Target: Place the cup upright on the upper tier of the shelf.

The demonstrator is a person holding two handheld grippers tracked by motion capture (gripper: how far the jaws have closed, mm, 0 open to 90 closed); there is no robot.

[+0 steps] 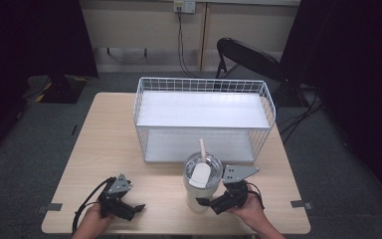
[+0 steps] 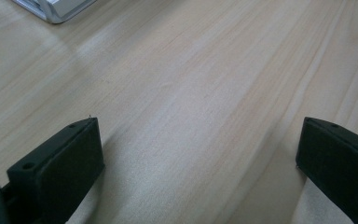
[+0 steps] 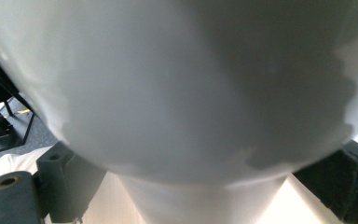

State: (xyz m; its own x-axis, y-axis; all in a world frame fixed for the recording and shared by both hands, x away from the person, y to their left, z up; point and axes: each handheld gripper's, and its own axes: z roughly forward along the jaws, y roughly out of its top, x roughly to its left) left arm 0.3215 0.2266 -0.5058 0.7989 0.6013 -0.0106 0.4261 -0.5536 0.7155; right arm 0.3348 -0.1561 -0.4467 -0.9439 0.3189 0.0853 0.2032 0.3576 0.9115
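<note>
Lower left of the high view: left gripper (image 1: 129, 209) low over the table (image 1: 104, 144), held in a hand, jaws apart and holding nothing; in the left gripper view only bare wood grain between the two black jaws, with a corner of the basket's (image 2: 56, 11) base at upper left. Lower centre-right of the high view: right gripper (image 1: 211, 203) held in the other hand, jaws spread to either side of the lower body of the cup (image 1: 199, 186), pressed close against it; cannot tell whether clamped firmly or merely around it. In the right gripper view, cup (image 3: 182, 93) looming across the frame, narrowing below between the jaws. Cup upright near the front edge, lidded, straw (image 1: 202, 148) rising from the lid. Just behind, mid-frame: white wire basket (image 1: 204, 84), two-tiered. Beyond the table, upper frame: black chair (image 1: 248, 57).
</note>
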